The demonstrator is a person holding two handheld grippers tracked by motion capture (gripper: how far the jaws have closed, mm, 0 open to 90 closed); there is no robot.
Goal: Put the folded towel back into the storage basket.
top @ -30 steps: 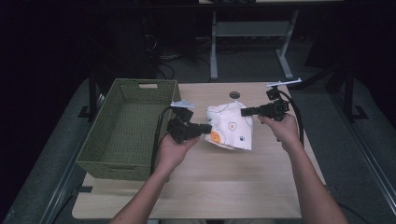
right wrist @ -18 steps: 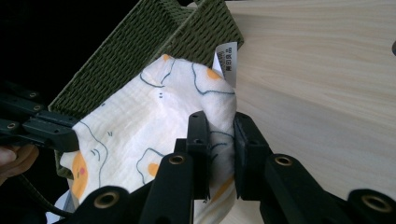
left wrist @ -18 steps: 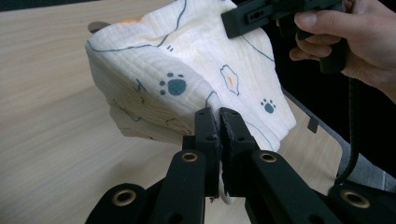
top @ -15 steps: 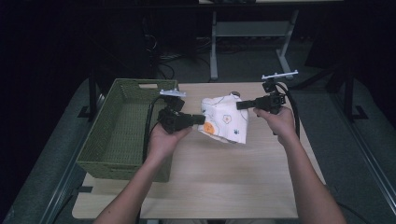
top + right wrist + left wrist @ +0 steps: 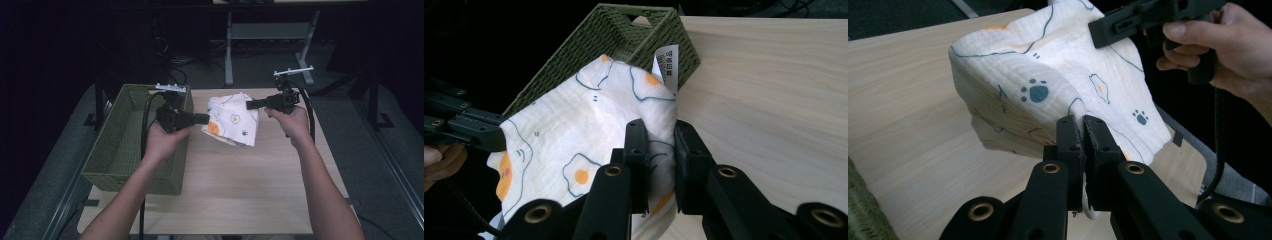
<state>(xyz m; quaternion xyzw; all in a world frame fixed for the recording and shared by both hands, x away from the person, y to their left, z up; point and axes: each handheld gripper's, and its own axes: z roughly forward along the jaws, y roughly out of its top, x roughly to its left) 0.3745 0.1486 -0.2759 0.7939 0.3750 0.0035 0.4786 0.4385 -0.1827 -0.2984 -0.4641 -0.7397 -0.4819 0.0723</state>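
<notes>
Above a pale wooden table, a person holds a printed white cloth aloft between two handheld grippers, beside a green woven basket that stands on the table's left side. The left gripper has its jaws pressed together on a lower fold of the cloth, seen closely in the left gripper view, where paw prints and dark outlines mark the fabric. The right gripper is clamped on a bunched edge near a sewn-in care label, its jaws held slightly apart by the thickness of fabric between them. The cloth hangs clear of the tabletop in the high view, sagging in loose folds between the two grips, just right of the basket's near wall.

The work in hand appears to be carrying the cloth across to the basket. Doing it well likely means moving both hands together at an even height, so neither grip takes the whole weight and the thin fold in the left jaws does not slide out. The hanging lower corner should be lifted clear of the basket's rim before the cloth passes over it. Both grips are best kept firm until the cloth is well inside the basket's walls, then let go together so it drops in a heap and does not drape over the edge.
</notes>
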